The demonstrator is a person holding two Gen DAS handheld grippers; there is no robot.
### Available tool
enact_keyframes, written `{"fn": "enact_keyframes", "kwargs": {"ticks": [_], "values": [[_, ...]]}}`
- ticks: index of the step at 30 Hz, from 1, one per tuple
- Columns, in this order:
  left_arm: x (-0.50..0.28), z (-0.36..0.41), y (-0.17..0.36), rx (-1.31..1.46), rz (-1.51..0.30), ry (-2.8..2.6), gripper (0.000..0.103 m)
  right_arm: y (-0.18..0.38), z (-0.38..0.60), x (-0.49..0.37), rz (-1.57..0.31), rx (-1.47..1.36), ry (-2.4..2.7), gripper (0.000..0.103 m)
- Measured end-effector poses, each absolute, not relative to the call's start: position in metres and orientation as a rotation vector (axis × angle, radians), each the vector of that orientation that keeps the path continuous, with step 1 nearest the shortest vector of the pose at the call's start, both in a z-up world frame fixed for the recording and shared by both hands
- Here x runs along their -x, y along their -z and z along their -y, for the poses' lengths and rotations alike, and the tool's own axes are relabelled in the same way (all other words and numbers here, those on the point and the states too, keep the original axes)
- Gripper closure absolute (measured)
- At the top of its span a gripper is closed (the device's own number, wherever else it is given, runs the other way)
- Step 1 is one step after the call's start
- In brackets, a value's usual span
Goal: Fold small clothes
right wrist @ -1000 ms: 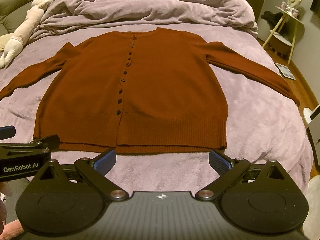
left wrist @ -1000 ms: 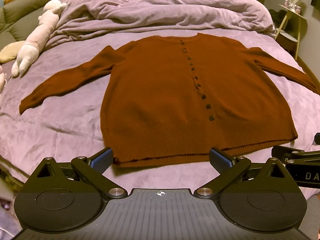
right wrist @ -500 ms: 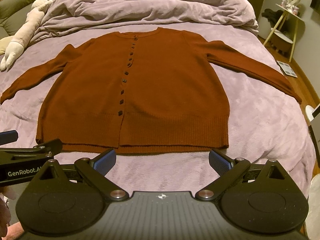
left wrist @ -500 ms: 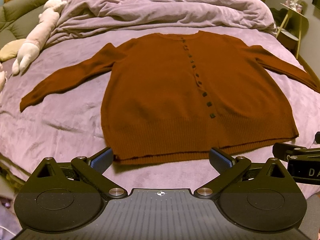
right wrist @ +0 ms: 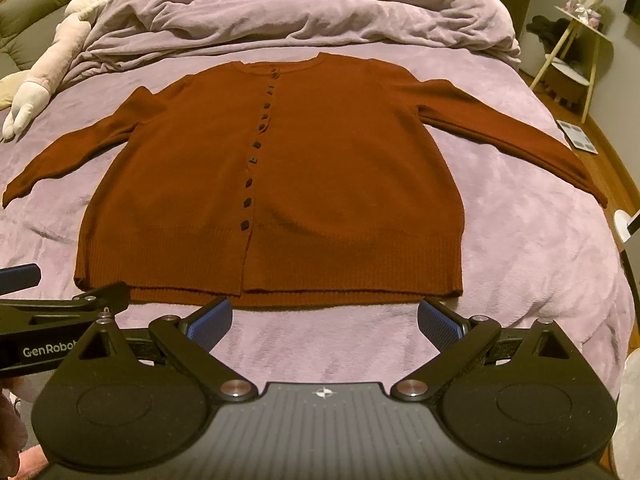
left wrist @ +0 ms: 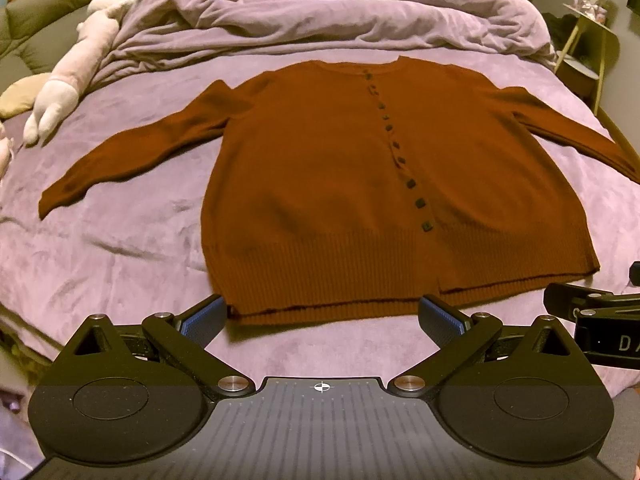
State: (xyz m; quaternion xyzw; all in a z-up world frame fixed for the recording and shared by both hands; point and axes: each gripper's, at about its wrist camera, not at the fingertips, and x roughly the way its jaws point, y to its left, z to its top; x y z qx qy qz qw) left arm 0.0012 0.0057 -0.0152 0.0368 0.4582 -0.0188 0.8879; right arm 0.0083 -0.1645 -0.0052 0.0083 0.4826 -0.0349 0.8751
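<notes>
Grippers poised at cardigan hem

Both tools hung just short of the garment's lower edge, side by side. The left hand-held gripper (left wrist: 322,318) had its blue-padded fingers (left wrist: 202,322) spread wide apart, holding nothing, with the bottom left corner of the hem lying just beyond the left pad. The right hand-held gripper (right wrist: 324,320) was likewise wide apart and empty, its pads just short of the ribbed hem. Each tool showed at the edge of the other's view.

The cardigan (right wrist: 312,172), rust brown, lay flat and face up on the bed (right wrist: 532,248), buttoned down the front with a row of dark buttons (right wrist: 245,224). Its sleeves were spread outward to both sides, the left sleeve (left wrist: 132,160) angled down toward the bed's edge and the right sleeve (right wrist: 516,140) reaching toward the far side. The hem faced the tools and the neckline pointed away.

Beyond the neckline a rumpled purple duvet (right wrist: 304,8) was heaped across the head of the bed. A pale stuffed toy (left wrist: 76,76) lay along the left side, well apart from the cardigan. A small side table (right wrist: 576,56) stood on the floor to the right.
</notes>
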Motion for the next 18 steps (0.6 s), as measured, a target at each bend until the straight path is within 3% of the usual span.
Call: {"fn": "enact_keyframes", "kwargs": {"ticks": [18], "values": [[-0.0064, -0.0033, 0.0202, -0.076, -0.977, 0.037, 0.0, 0.0084, 0.1654, -0.0124, -1.018, -0.024, 0.07, 0.004]]}}
